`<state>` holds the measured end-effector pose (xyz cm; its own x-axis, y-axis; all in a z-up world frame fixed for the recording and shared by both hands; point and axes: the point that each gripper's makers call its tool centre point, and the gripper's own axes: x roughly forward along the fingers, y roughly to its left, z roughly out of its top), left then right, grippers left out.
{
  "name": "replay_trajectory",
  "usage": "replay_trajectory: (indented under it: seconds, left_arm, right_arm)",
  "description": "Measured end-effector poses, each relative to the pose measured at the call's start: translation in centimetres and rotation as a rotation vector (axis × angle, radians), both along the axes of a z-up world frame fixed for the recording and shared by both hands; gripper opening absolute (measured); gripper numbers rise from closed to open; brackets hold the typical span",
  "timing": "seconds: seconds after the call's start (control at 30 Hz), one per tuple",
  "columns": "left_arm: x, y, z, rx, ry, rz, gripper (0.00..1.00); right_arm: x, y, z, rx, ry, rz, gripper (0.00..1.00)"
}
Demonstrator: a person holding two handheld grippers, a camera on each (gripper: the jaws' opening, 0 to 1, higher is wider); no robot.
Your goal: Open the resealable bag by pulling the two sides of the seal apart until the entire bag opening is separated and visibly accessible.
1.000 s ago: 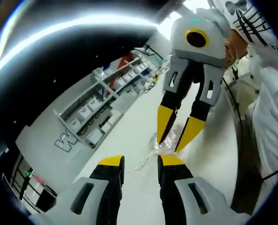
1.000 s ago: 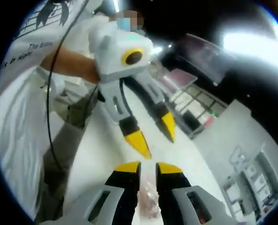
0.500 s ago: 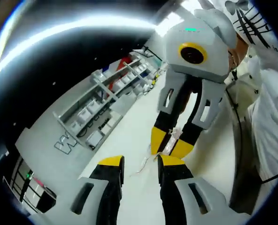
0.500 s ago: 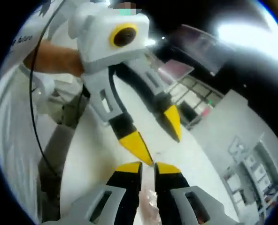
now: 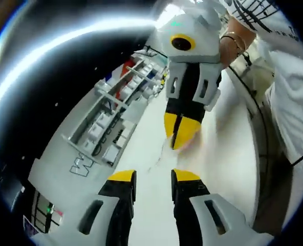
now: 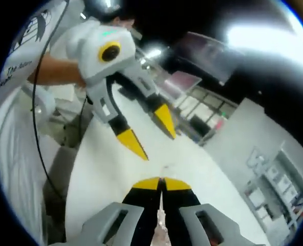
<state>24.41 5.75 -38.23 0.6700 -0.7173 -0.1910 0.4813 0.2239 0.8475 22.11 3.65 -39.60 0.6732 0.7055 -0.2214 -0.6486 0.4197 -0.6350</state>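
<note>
Glaring overhead strip lights; fisheye-warped edges; slight motion blur

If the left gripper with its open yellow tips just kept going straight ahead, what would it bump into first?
Probably the right gripper, whose shut yellow tips hang just beyond the left gripper, slightly off to one side. Past it lies the white table. Depth is hard to judge.

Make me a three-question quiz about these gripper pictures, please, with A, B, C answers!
1. Where is the shelving unit in the left gripper view?
A. left of the white table
B. on the table
C. under the table

2. What colour are the right gripper tips?
A. red
B. yellow
C. green

3. How do the left gripper jaws stand?
A. pressed together
B. apart
C. clamped on a cup

Answers: 1 A, it stands past the table's left edge. 2 B, the tips are yellow on black. 3 B, a clear gap shows between them.
</note>
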Motion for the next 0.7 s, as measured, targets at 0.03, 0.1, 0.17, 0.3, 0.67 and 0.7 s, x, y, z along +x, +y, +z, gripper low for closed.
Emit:
replay_trajectory:
  seconds: [0.03,0.1,0.17,0.3,0.67,0.7]
  left_arm:
    - [0.1,-0.2,0.0,0.008,-0.007,-0.005,0.24]
    - [0.1,-1.1,0.2,0.049,-0.055,-0.042,0.22]
    - [0.3,-1.7,0.2,0.09,-0.096,-0.057,0.21]
    - [1.2,-2.1,-1.0,0.197,-0.129,-0.041,0.19]
    - [1.6,-3.7,0.0,0.226,-0.251,-0.054,0.16]
    - [1.6,-3.8,0.0,0.228,-0.253,-0.057,0.16]
  right_arm:
    - [0.0,0.0,0.0,0.01,0.003,0.001,0.0]
    - [0.0,-0.2,0.1,0.026,0.008,0.001,0.0]
    - [0.0,-0.4,0.2,0.043,0.008,-0.001,0.0]
    - [0.1,-0.8,0.8,0.08,0.012,-0.005,0.0]
    - [0.3,-1.3,1.2,0.114,0.013,-0.006,0.0]
    - [0.4,-1.3,1.2,0.114,0.013,-0.006,0.0]
